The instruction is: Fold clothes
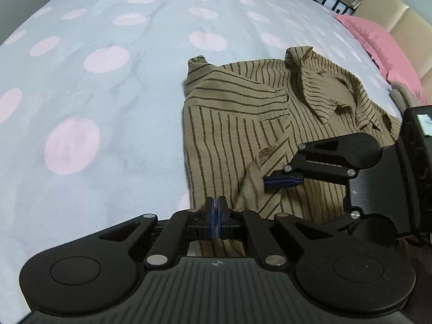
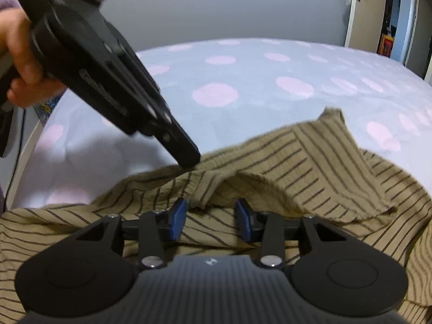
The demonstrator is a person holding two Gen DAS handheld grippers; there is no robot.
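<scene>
The striped shirt lies on the bed, partly folded, collar toward the pillow. The left gripper pinches its near edge shut. The right gripper stands open astride a raised fold directly ahead.

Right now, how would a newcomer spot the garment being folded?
Find the pale blue bedspread with pink dots. On it lies one tan shirt with thin dark stripes and a collar, the only garment there, unlike the plain pink pillow behind.
</scene>
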